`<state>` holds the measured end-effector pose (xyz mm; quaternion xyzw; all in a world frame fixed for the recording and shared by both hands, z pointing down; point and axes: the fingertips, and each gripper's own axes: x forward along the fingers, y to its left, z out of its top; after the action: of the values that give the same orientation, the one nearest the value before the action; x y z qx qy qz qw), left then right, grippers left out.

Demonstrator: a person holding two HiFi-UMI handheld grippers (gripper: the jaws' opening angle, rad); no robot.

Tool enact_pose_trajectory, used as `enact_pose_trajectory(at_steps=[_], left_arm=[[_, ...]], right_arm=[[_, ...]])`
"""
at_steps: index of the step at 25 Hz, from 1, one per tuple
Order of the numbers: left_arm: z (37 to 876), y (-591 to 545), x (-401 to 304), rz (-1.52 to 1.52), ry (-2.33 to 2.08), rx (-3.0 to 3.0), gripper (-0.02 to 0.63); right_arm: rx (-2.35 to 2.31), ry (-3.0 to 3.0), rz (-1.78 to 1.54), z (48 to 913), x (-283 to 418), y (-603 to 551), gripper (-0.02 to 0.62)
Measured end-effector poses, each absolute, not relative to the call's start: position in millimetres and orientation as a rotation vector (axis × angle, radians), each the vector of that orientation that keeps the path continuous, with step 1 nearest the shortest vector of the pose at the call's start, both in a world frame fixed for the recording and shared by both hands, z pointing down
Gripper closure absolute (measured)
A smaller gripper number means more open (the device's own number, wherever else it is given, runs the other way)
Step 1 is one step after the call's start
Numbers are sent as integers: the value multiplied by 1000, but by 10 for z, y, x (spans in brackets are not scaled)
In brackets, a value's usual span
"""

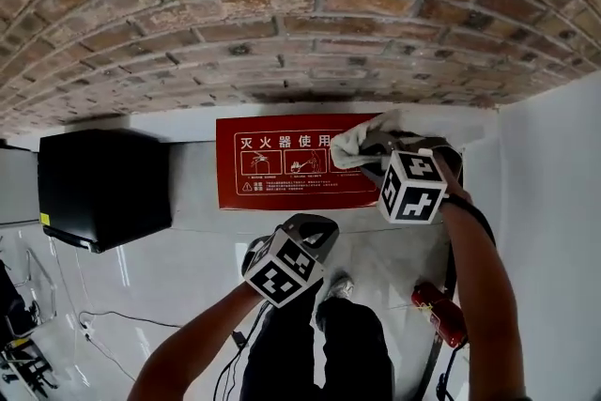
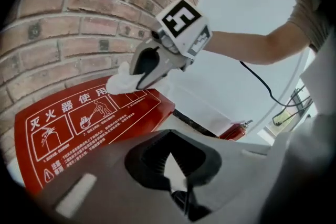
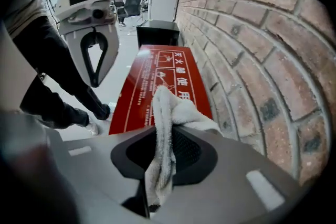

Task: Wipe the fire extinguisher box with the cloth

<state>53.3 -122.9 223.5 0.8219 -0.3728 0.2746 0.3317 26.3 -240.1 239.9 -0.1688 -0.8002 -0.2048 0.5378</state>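
The red fire extinguisher box (image 1: 282, 174) with white print stands on the floor against the brick wall. My right gripper (image 1: 374, 148) is shut on a white cloth (image 1: 349, 146) and holds it at the box's top right corner. In the right gripper view the cloth (image 3: 165, 128) hangs bunched between the jaws, over the box (image 3: 142, 92). My left gripper (image 1: 317, 228) hovers in front of the box, below its lower edge, shut with nothing in it. Its fingers (image 3: 94, 81) meet at the tips. The left gripper view shows the right gripper (image 2: 139, 81) with the cloth (image 2: 119, 84) on the box (image 2: 79, 128).
A black cabinet (image 1: 103, 188) stands left of the box against the brick wall (image 1: 282, 14). A red fire extinguisher (image 1: 439, 313) lies on the floor at the right, near a white wall (image 1: 554, 202). Cables (image 1: 113, 324) run across the floor at the lower left.
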Motion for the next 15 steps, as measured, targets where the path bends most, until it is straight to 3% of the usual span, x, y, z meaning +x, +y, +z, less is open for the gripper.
enact_pose_trajectory(at_steps=[10, 15], left_arm=[[2268, -860, 160, 692, -1117, 1932, 606], [2286, -687, -10, 662, -1178, 1858, 606]], right_arm=[[-541, -1913, -478, 2391, 630, -1361, 508], [-595, -1963, -510, 2231, 409, -1092, 508]])
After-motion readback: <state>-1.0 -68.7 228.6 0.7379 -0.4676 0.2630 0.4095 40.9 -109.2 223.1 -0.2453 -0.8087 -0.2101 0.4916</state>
